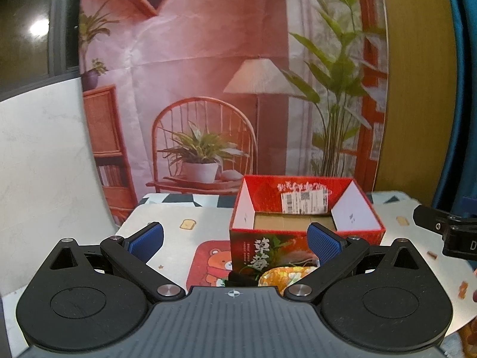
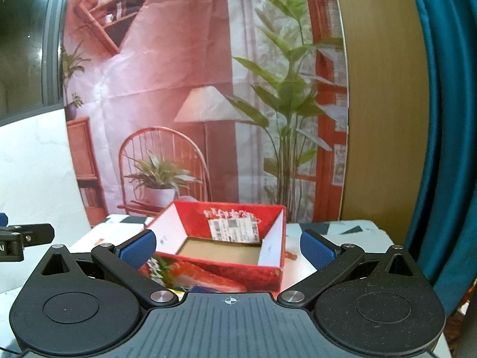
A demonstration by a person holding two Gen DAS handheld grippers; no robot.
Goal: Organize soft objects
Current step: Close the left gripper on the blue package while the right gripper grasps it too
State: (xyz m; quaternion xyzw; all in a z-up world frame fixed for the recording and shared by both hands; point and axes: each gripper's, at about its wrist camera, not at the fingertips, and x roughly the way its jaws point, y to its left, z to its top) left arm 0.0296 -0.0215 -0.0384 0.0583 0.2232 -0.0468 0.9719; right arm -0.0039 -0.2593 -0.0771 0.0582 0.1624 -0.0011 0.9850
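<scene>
- A soft yellow-orange item (image 1: pixel 284 277) lies on the counter (image 1: pixel 179 232) just before the box's near wall; the left gripper's body cuts off its lower part, so its shape is hard to make out.
- Something dark (image 1: pixel 241 279) sits just left of it, mostly hidden; what it is cannot be told.
- In the right wrist view only slivers of colour show under the box's near wall, too little to name.
- The box (image 1: pixel 304 232) is red, open at the top, flaps folded inward showing white undersides, a bare cardboard floor, a shipping label (image 1: pixel 304 203) on the far inner wall and white characters on the near face.
- Left gripper (image 1: pixel 235 240): fingers wide apart, holding nothing, blue pads (image 1: pixel 147 238) flanking the box's near left corner.
- Right gripper (image 2: pixel 228 249): fingers also spread wide and holding nothing, the box (image 2: pixel 226 250) between them further off.
- Each gripper shows at the edge of the other's view, cut off by the frame.
- A red bear mat (image 1: pixel 211 262) lies on the counter, partly covered by the box.
- A printed backdrop (image 1: pixel 223 74) hangs behind.
</scene>
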